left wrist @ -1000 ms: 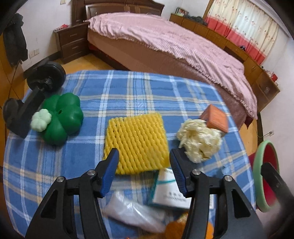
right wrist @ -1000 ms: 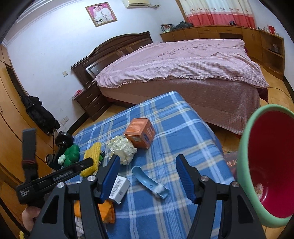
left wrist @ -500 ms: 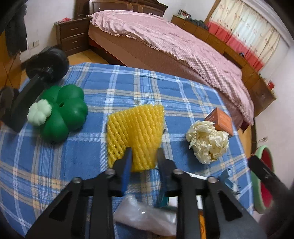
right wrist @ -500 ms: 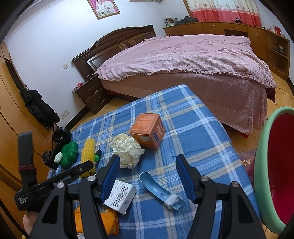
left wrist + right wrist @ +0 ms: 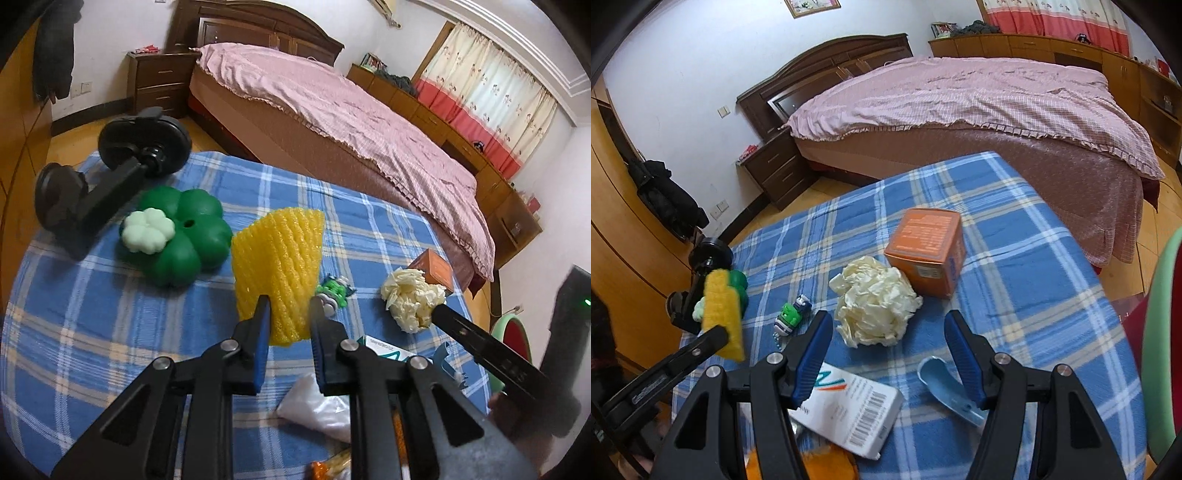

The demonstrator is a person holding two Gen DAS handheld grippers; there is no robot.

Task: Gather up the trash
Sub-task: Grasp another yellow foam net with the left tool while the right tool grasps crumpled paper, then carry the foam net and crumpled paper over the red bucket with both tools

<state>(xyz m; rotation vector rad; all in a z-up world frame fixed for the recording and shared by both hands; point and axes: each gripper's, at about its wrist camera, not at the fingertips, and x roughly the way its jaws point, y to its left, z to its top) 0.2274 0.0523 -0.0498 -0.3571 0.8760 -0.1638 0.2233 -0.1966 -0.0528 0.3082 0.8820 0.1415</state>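
Observation:
My left gripper (image 5: 289,306) is shut on the near edge of a yellow foam fruit net (image 5: 280,258) and holds it lifted off the blue plaid table; the net also shows in the right wrist view (image 5: 722,314). My right gripper (image 5: 888,325) is open and empty, just in front of a crumpled cream paper ball (image 5: 877,302). An orange box (image 5: 925,251), a white barcode box (image 5: 849,410) and a blue plastic scoop (image 5: 947,387) lie around it. The red bin with a green rim (image 5: 1163,332) stands at the table's right.
A green clover toy (image 5: 177,232) and a black stand (image 5: 96,184) sit at the table's left. A small green toy figure (image 5: 792,317) lies where the net was. A clear plastic bag (image 5: 317,406) and orange wrapper (image 5: 812,461) lie at the near edge. A bed (image 5: 960,92) stands behind.
My left gripper closed on the yellow net and lifted it, uncovering the small green toy figure. My right gripper moved nearer the paper ball, still open.

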